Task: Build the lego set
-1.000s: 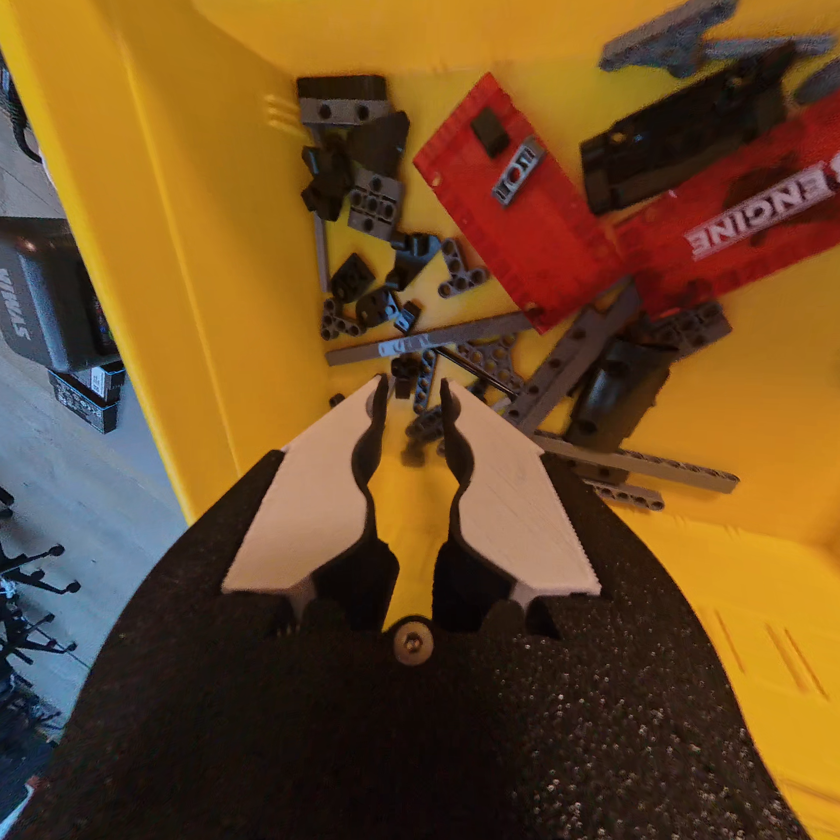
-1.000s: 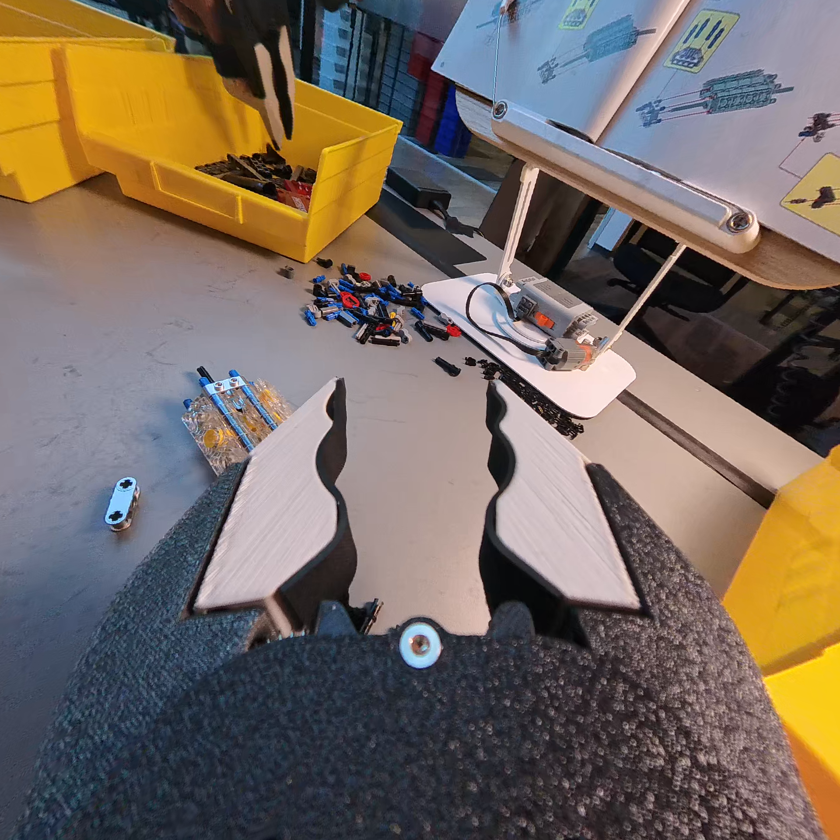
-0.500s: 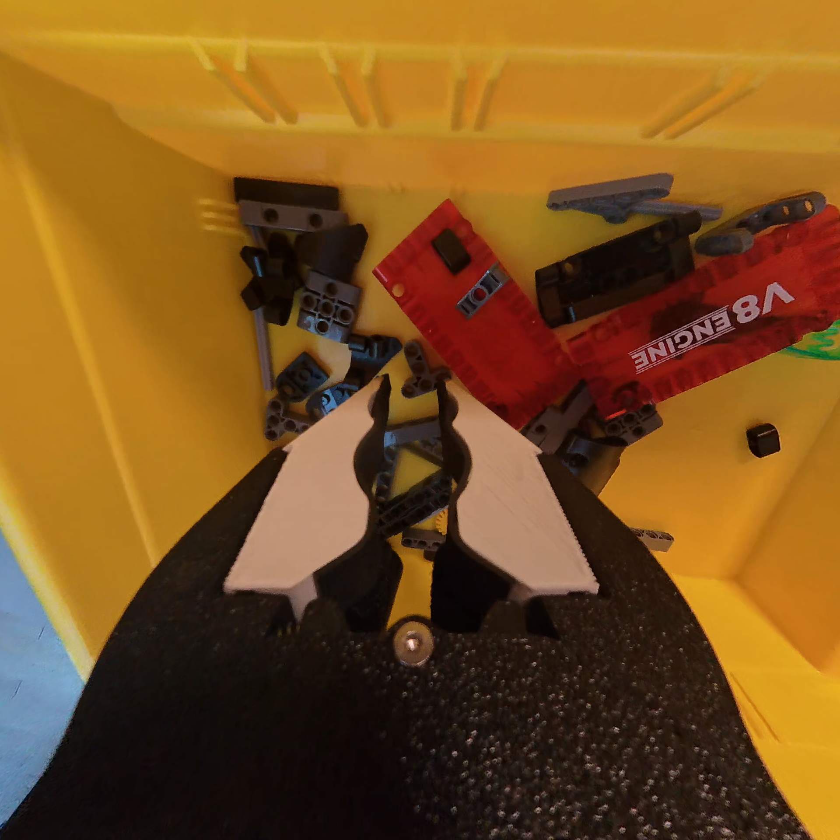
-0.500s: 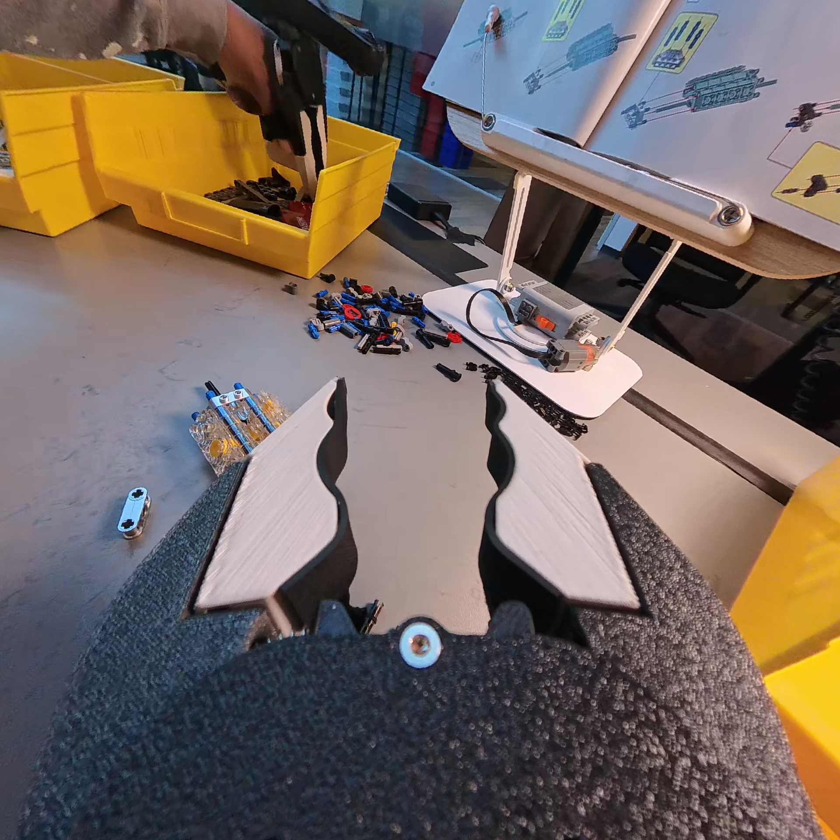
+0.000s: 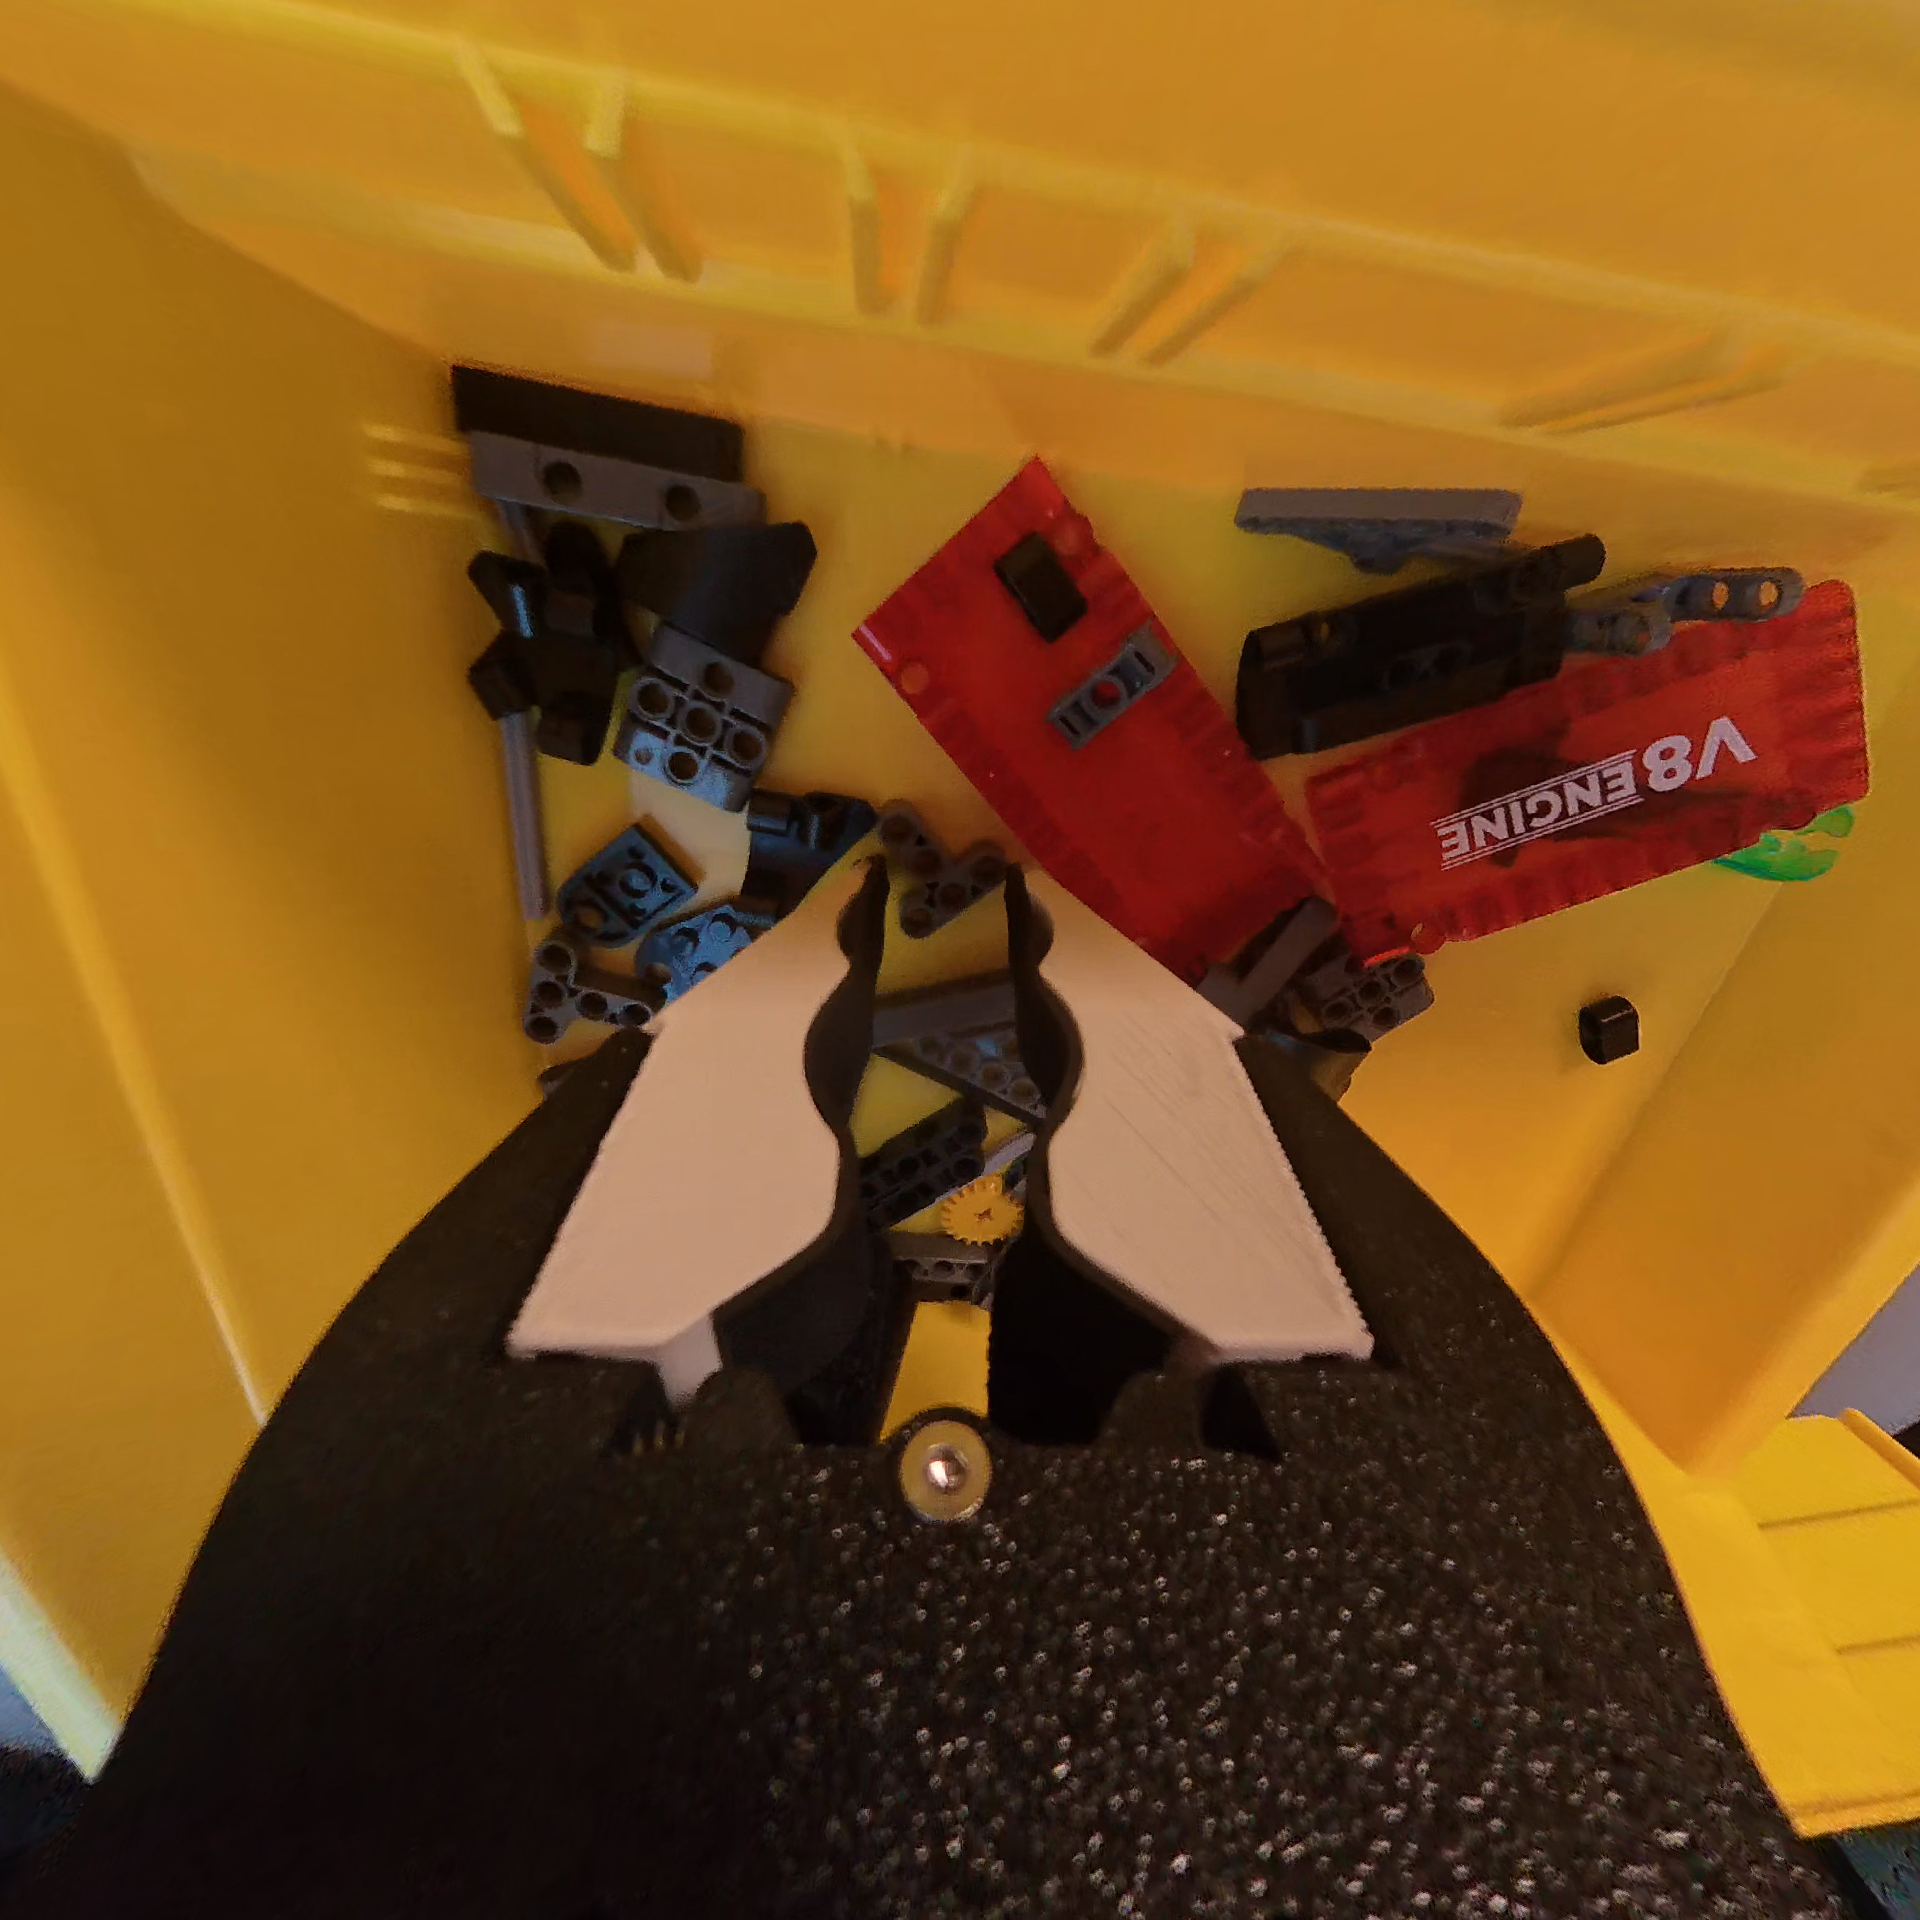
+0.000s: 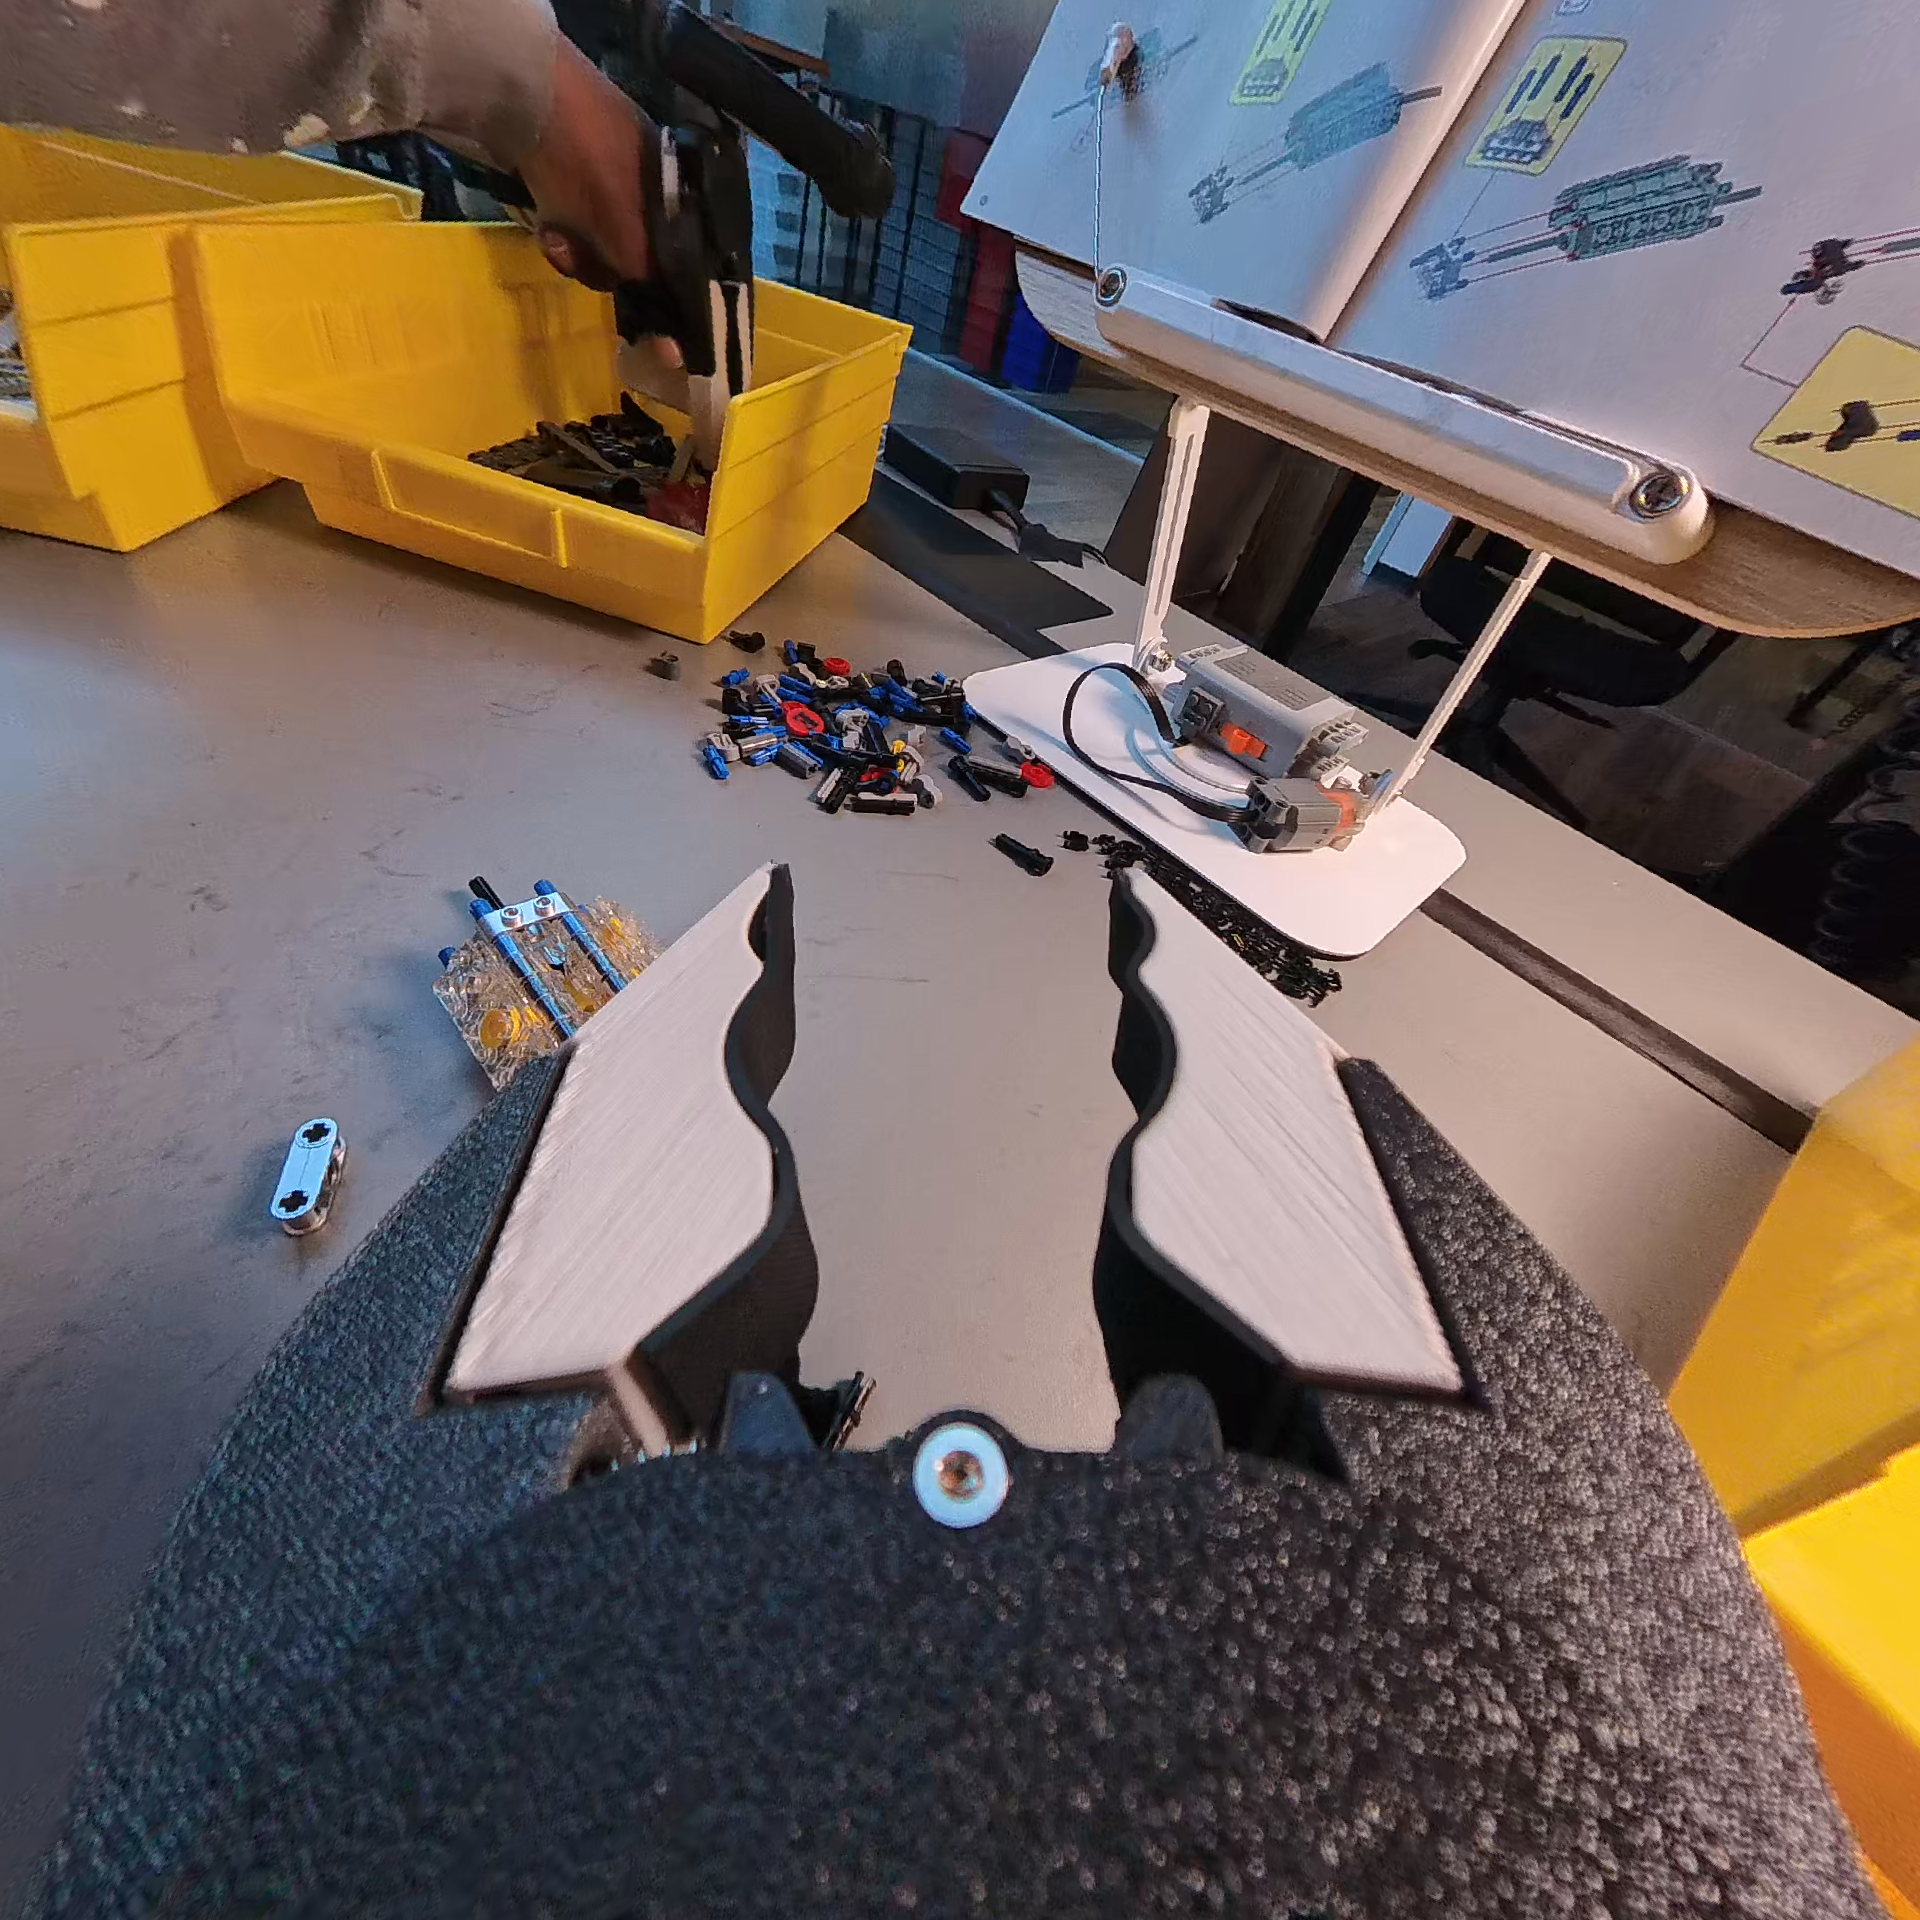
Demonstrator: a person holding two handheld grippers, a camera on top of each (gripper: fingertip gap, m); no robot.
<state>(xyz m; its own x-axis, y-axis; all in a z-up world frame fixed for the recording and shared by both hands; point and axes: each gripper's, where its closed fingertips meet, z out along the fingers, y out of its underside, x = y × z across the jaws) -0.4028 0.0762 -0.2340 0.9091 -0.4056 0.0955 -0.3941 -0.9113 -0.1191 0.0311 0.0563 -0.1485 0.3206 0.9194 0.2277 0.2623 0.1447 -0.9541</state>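
Note:
My left gripper is down inside a yellow bin, its jaws a narrow gap apart and empty. Its tips hover over a small grey angled beam among several grey and black building pieces. Two red panels lie just right of the tips, and a small yellow gear shows between the fingers. The right wrist view shows the left gripper, held by a hand, in that bin. My right gripper is open and empty above the grey table.
On the table lie a clear block with blue axles, a small silver connector, a pile of small pins and a black chain. A white stand base carries a grey motor unit. Another yellow bin is at right.
My left gripper has moved from the bin's left edge deeper in toward the back wall, with the jaw gap unchanged. The right gripper has barely shifted.

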